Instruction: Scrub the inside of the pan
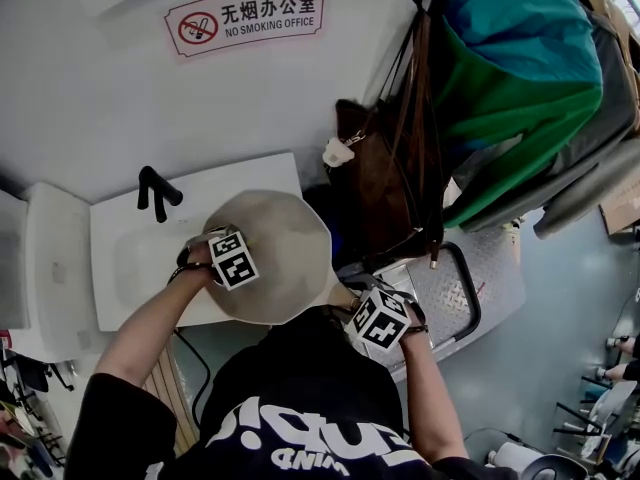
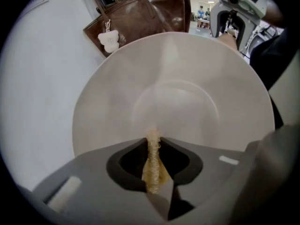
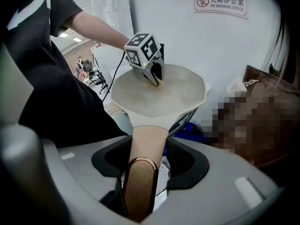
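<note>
Seen from the head, the left gripper (image 2: 153,142) covers its own jaws and the fibrous scrub pad (image 2: 152,170) pinched in them. The pan (image 1: 285,258) beneath it hides part of the sink (image 1: 125,263). The pan handle (image 3: 140,186) in the right gripper (image 3: 149,146) sinks behind that gripper's body. To its right, the brown bag (image 3: 276,86) is mostly blurred over.

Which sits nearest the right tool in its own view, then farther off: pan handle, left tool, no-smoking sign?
1. Pan handle, clamped in the right tool's jaws.
2. Left tool, ahead in the pan, holding a scrubber.
3. No-smoking sign, on the wall, upper right.
</note>
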A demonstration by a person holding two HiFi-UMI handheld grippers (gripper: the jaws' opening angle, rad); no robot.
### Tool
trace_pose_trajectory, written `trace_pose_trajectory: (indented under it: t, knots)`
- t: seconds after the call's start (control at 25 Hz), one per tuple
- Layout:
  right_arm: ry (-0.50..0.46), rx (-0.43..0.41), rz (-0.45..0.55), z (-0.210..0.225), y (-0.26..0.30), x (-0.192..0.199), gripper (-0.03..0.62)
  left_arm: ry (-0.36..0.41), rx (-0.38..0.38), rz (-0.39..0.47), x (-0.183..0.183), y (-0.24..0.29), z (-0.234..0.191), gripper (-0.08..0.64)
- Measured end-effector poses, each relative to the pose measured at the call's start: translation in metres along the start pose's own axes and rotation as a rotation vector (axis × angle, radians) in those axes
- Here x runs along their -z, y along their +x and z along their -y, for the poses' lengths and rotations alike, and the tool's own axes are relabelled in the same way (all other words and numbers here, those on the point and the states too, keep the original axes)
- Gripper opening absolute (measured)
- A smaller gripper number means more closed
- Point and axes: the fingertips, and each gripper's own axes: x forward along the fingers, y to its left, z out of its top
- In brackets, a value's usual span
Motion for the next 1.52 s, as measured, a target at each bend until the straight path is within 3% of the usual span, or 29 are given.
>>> trace_pose_trajectory:
  t: [0.52,0.84,1.12,1.52]
  knots:
    - [0.005,0.010,0.000,0.001,0.000,-0.001,0.231,0.007,0.227,-0.057,0.006,-0.012,0.061,0.074]
    - [0.007,0.016,0.002,0.001,0.000,0.000,0.230,-0.055,0.347,0.035,-0.020,-0.014,0.099,0.075]
    - [0.000,0.017,-0.005,0.002,-0.001,0.000,0.230,-0.087,0.371,0.139,-0.057,-0.012,0.117,0.078]
    - [-0.010,0.018,-0.014,0.002,-0.001,0.000,0.230,-0.119,0.313,0.231,-0.092,-0.006,0.111,0.077]
